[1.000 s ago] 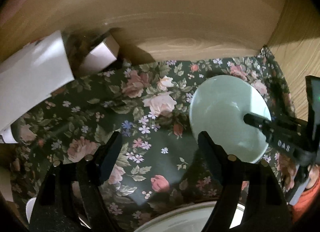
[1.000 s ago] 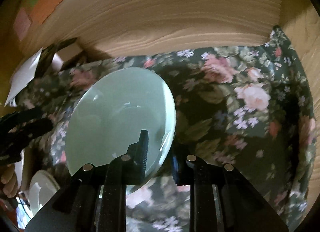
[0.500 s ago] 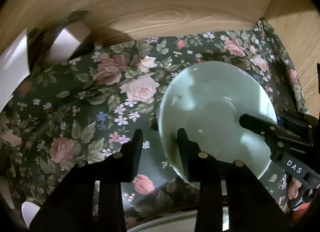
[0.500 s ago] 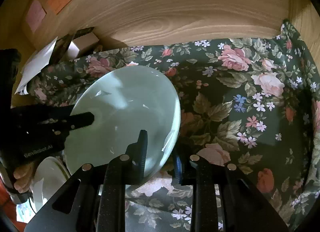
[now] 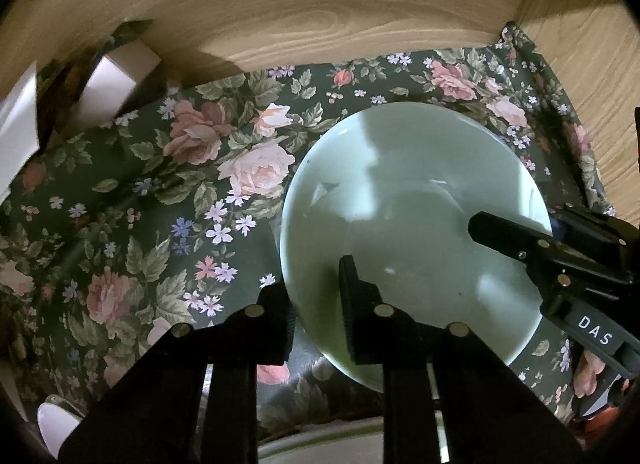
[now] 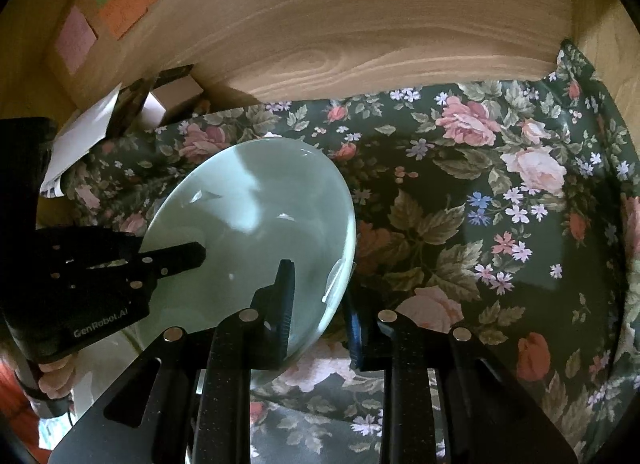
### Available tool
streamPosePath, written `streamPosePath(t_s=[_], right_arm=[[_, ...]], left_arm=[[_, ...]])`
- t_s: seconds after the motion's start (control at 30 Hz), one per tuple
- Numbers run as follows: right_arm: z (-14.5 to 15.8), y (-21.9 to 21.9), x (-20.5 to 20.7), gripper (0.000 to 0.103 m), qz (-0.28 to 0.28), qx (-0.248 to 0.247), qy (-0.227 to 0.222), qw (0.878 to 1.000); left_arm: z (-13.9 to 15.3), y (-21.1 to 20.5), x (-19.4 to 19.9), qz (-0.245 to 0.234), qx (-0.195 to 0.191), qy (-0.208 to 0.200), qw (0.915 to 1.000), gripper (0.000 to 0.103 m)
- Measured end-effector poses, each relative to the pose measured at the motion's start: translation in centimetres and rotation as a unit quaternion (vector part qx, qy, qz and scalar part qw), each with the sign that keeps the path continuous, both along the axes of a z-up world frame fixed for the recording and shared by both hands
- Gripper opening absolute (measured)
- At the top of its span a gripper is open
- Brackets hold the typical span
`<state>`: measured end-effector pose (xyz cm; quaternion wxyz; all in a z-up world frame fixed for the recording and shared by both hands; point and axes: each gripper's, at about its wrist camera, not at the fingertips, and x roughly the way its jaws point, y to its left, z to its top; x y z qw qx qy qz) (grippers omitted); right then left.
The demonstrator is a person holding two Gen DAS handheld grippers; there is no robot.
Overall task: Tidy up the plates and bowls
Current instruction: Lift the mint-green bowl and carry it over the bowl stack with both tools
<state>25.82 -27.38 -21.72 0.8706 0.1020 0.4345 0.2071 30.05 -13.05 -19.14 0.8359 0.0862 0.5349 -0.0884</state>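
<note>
A pale green plate [image 5: 408, 215] hangs tilted over the floral cloth [image 5: 160, 191], gripped from both sides. My left gripper [image 5: 316, 312] has its jaws closing onto the plate's near left rim, one finger above and one below, pads pressing on it. My right gripper [image 6: 320, 304] is shut on the opposite rim of the plate [image 6: 248, 232]. Each gripper shows in the other's view: the right gripper [image 5: 520, 223] reaches in from the right, the left gripper [image 6: 180, 260] from the left, with its lower finger hidden under the plate.
Wooden walls [image 5: 320, 15] close in the back and right side. White boxes [image 5: 112, 79] and paper [image 5: 16, 123] stand at the back left. A white plate rim [image 5: 340, 444] lies below the near edge, and a hand [image 6: 52, 380] holds the left gripper.
My left gripper came down and to the right from over the bare cloth and shut on the plate's rim. The right gripper kept its grip and hardly moved.
</note>
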Motion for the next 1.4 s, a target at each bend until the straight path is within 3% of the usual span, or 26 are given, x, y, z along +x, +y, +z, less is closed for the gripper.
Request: streamPosePath(t_s=[0.63, 1.4], right_arm=[[7.0, 4.3, -4.8, 0.022, 0.018, -0.011, -0.083, 0.996], [8.8, 14.7, -9.2, 0.022, 0.094, -0.019, -0.108, 0.990]], left_arm=[[7.3, 5.4, -6.2, 0.027, -0.056, -0.089, 0.9941, 0.019], [10.0, 15.9, -15.2, 0.094, -0.081, -0.150, 0.9809, 0.019]])
